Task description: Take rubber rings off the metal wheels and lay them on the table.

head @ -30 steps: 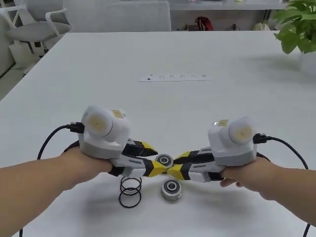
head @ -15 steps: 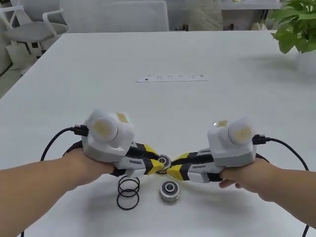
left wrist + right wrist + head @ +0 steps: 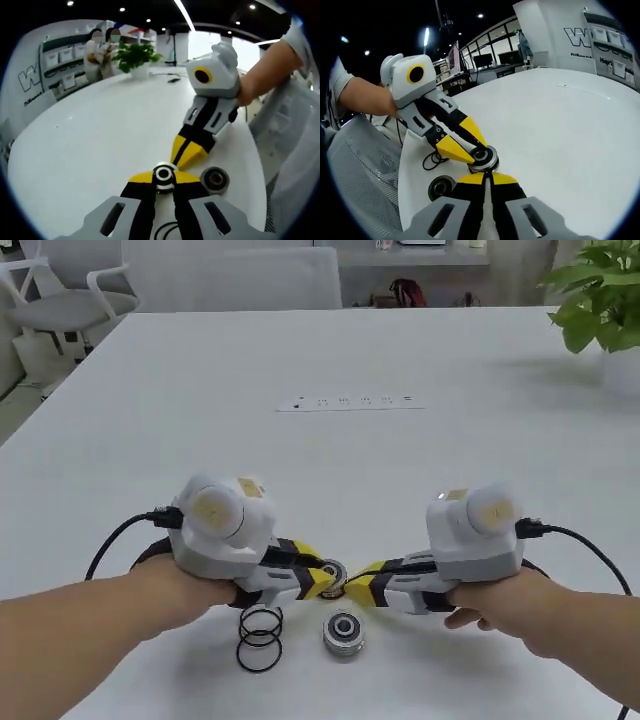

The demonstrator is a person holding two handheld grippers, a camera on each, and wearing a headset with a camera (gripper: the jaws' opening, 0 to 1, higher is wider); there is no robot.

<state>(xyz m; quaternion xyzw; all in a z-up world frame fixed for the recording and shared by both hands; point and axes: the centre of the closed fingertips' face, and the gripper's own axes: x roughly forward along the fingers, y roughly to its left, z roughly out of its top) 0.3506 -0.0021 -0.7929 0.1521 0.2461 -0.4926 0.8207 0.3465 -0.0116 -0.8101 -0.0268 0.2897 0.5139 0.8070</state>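
Small shiny wheel (image 3: pixel 331 572) with a dark rim, clamped in the left claw (image 3: pixel 321 579). Right claw (image 3: pixel 353 585) is pinched closed at its 3 o'clock. Loose rings (image 3: pixel 259 638) lie at 7. Basically unchanged from before.

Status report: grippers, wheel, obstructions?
Left gripper clamped on metal wheel. Right gripper shut, tips at its rim. Loose rubber rings, second wheel on table beneath; nothing in the way.
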